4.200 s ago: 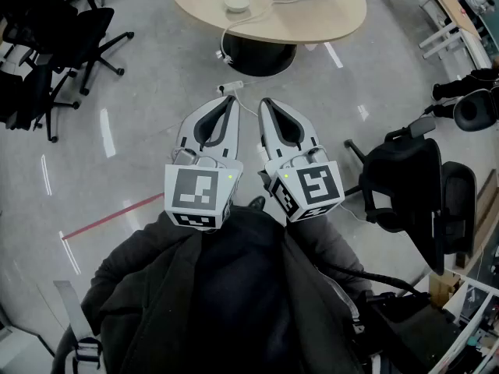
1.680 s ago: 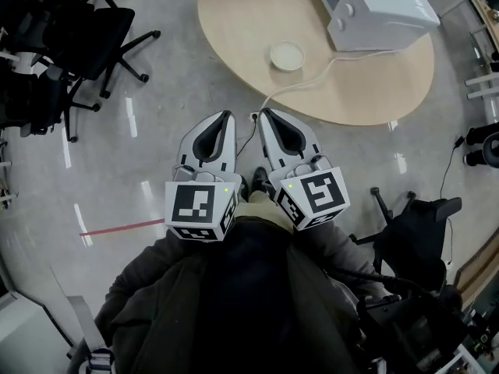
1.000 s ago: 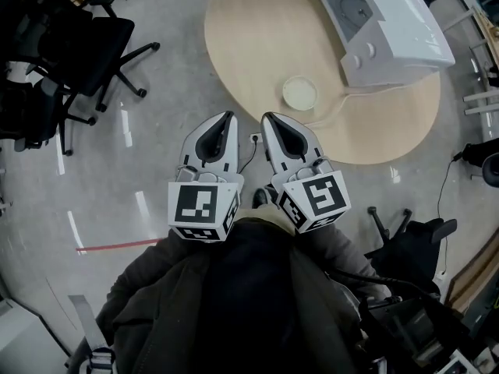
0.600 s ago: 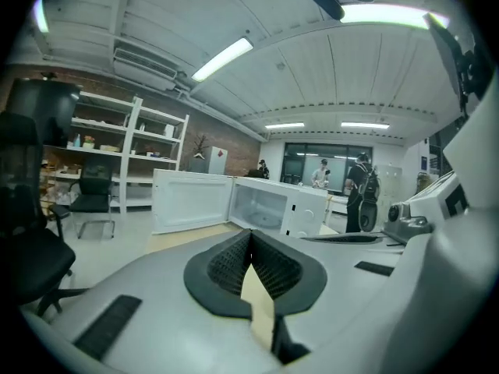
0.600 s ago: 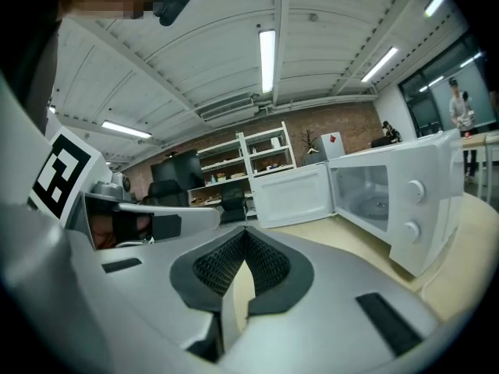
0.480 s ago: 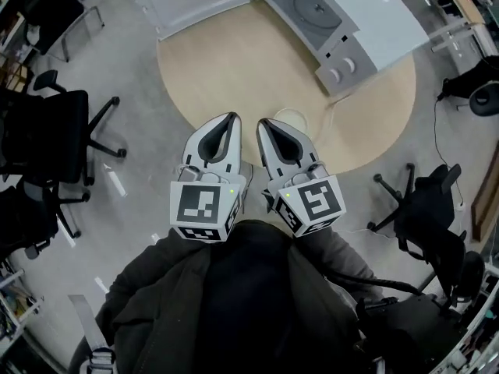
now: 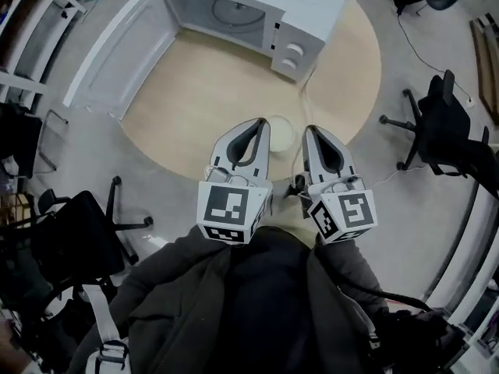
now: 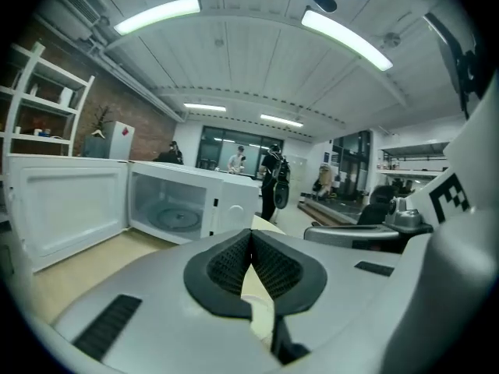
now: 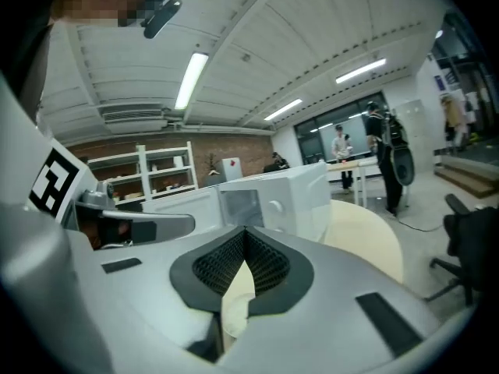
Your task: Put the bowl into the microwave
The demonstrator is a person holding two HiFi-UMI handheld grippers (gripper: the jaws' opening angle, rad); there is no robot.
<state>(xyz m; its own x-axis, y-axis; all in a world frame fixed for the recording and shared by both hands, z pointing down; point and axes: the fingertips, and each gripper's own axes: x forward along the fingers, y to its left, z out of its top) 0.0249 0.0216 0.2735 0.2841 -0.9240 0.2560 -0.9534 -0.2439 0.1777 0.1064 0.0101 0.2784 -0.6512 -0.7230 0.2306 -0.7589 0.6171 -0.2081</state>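
Bowl [image 7: 282, 135] ahead of side-by-side left tongs [image 7: 261, 122] and right tongs [image 7: 312, 129], both closed, empty.

The white microwave [image 7: 304, 2] stands with its door [image 7: 117, 53] swung wide to the left, so the cavity is open to the round light-wood table [image 7: 210, 92] — bare wood lies before it. A thin white cable [image 7: 303, 96] runs just right of the small cream bowl [image 7: 281, 133], and black office chairs [image 7: 452, 139] flank the table, apart from it.
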